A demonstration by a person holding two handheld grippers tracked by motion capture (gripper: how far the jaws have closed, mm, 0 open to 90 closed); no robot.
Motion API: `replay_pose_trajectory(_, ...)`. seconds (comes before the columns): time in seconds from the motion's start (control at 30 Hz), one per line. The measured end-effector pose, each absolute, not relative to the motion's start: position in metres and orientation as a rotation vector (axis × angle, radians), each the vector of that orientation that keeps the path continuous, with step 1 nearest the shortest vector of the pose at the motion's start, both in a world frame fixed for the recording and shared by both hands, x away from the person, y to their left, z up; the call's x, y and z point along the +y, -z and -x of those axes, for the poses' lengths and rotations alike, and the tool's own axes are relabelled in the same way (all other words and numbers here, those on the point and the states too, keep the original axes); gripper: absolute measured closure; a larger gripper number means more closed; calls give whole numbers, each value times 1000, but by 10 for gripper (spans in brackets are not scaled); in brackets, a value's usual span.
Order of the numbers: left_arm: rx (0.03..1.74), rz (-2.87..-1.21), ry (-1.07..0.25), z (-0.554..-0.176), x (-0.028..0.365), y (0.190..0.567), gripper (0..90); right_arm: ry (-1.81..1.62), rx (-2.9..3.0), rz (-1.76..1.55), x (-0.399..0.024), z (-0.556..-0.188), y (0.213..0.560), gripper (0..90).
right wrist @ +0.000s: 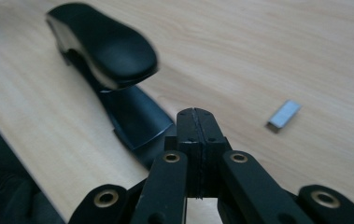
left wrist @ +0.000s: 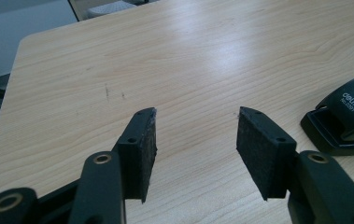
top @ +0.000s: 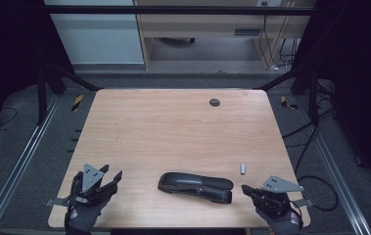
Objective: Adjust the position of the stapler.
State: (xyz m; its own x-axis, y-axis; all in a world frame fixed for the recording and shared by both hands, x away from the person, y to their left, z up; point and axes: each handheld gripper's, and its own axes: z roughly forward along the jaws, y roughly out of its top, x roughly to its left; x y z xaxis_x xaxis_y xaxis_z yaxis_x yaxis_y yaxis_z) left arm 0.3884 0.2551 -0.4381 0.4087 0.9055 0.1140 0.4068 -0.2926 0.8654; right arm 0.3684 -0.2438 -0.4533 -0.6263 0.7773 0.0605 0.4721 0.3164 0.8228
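- The table (top: 173, 127) is a pale wood top with rounded corners; a small dark round cap (top: 214, 102) sits near its far edge.
- The stapler (top: 195, 187), black, lies on its side near the front edge, between the two grippers and touching neither; its rounded head points toward the left gripper.
- The left gripper (top: 115, 176) hovers at the front left corner, jaws spread with only bare wood between them.
- The right gripper (top: 246, 189) sits at the front right, just beside the stapler's tail; its jaws are pressed together on nothing.
- The staples (top: 243, 168), a short silvery strip, lie near the right gripper, just beyond it.
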Motion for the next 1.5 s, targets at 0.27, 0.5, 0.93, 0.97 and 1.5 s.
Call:
replay_pose_trajectory(0.27, 1121, -1885, -797, -389, 253, 440, 473, -1249, 2293, -1104, -233, -362, 461, 900)
replay_pose_trajectory(0.5, 1121, -1891, -801, -389, 252, 441, 473, -1250, 2361, -1062, -217, -362, 471, 900)
replay_pose_trajectory(0.93, 1118, -1902, -805, -389, 250, 442, 474, -1153, 2477, -1043, -203, -368, 486, 900)
replay_pose_trajectory(0.97, 1118, -1903, -805, -389, 250, 442, 474, -1161, 2480, -1042, -202, -368, 487, 900)
replay_pose_trajectory(1.5, 1113, -1911, -801, -389, 249, 443, 471, -1076, 2521, -1066, -199, -374, 493, 900)
